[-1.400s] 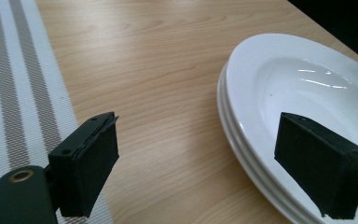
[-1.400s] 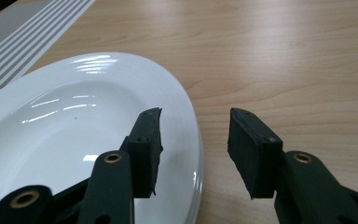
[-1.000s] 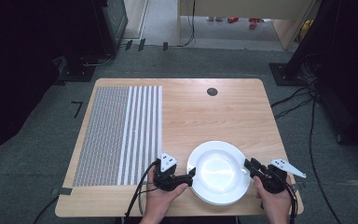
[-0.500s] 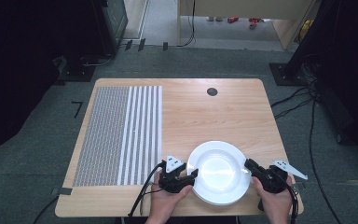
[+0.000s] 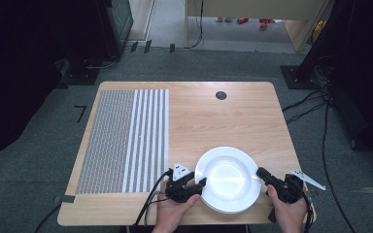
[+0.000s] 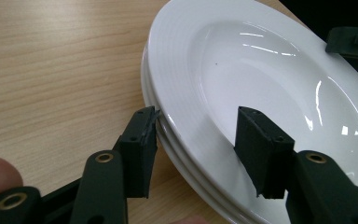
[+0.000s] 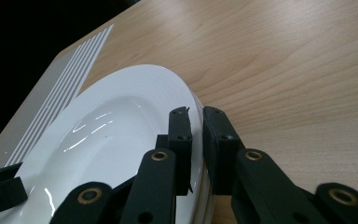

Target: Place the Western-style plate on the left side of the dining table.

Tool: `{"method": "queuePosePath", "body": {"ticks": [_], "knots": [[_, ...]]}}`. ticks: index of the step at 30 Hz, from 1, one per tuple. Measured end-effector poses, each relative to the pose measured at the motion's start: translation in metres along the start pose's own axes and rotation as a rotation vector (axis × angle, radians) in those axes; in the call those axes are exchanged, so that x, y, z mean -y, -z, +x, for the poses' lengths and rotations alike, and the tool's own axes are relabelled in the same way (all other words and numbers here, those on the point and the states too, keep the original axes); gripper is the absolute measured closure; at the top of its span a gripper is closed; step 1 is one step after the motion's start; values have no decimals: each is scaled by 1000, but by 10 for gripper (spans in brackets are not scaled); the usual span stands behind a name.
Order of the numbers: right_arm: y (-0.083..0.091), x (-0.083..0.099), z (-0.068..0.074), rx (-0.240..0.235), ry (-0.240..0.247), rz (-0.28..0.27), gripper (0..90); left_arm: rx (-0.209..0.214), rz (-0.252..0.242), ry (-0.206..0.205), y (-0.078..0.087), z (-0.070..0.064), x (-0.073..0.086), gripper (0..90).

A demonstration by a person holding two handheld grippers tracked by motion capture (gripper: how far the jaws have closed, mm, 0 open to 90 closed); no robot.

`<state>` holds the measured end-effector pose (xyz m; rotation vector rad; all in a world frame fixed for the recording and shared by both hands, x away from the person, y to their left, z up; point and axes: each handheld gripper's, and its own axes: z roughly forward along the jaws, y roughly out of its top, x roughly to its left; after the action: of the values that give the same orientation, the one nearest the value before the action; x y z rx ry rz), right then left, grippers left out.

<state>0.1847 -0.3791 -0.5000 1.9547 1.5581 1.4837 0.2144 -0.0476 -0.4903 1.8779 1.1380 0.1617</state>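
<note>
The right hand-held gripper [image 7: 196,114] clamps the round white ceramic plate's [image 5: 228,178] right rim; the left hand-held gripper [image 6: 196,122], jaws apart, straddles its left rim.

A wooden table [image 5: 233,116] with a striped mat [image 5: 126,138] stands on grey carpet [image 5: 48,145] among dark equipment.

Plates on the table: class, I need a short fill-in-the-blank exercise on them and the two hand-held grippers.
1. The plates are ___ in colour.
2. The right hand-held gripper is ___ on the plate rim.
3. The left hand-held gripper has its jaws ___ around the rim.
4. The striped mat lies to the plates' ___.

Missing words: white; shut; open; left
</note>
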Motion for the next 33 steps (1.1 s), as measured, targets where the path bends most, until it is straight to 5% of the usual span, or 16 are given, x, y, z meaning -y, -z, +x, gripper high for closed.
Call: {"method": "queuePosePath", "body": {"ticks": [3,14,18,21,22,26,33], "knots": [[0,0,-1,-11,-8,0,832,-3,-6,-5,1,0,0,528],[0,0,-10,-82,-150,12,831,26,7,15,2,3,1,511],[0,-1,-10,-90,-156,16,828,23,9,11,2,2,1,515],[0,-2,-11,-122,-191,18,830,23,8,12,2,2,2,516],[1,-3,-12,-181,-238,16,833,24,8,11,2,3,2,514],[-1,-3,-7,-168,-194,12,821,25,7,15,1,3,2,502],[-2,-2,-9,-204,-204,6,826,29,1,20,1,5,1,511]]}}
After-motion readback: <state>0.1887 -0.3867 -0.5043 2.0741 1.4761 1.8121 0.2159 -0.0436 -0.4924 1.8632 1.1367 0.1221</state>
